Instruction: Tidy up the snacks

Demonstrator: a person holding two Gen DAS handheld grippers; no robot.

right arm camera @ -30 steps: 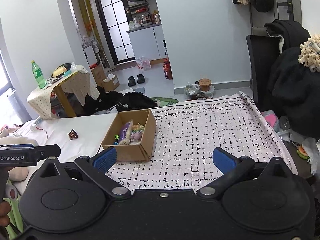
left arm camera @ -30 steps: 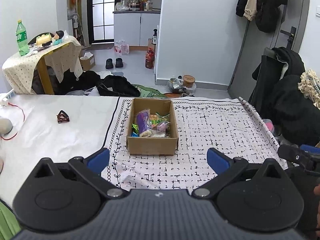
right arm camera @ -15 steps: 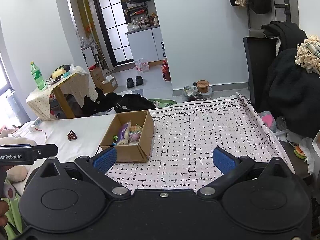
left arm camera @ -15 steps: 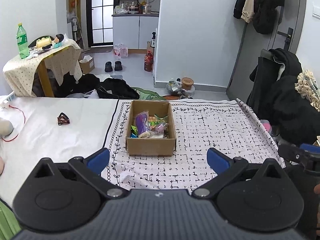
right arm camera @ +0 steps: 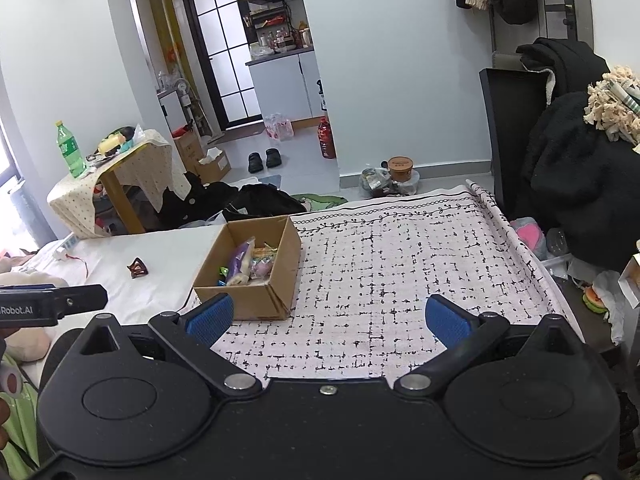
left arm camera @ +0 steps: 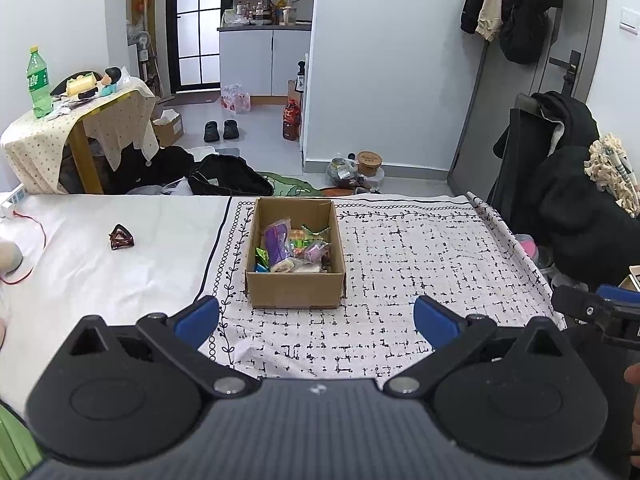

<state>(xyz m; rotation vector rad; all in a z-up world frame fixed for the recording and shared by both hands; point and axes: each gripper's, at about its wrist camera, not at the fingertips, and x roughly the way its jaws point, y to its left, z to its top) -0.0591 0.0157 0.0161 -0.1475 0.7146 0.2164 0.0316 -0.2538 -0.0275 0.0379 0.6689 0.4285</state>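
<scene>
One box (left arm camera: 295, 285) with several snack packets (left arm camera: 279, 242), too jumbled to count; one cloth (left arm camera: 420, 256), one hair clip (left arm camera: 121, 237), one green bottle (left arm camera: 39, 78), two shoes (left arm camera: 221, 130).

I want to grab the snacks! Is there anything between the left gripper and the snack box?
Nothing stands in the way. In the left wrist view, only bare patterned cloth lies between the open left gripper and the cardboard box of snacks.

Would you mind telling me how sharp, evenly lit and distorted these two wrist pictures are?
Left wrist view: even daylight, brown cardboard snack box sharp, faint shadows, dark door bowed by the fisheye. Right wrist view: similarly crisp, black-and-white patterned cloth without glare, walls curving toward the edges, glass door bright but not blown out.
</scene>
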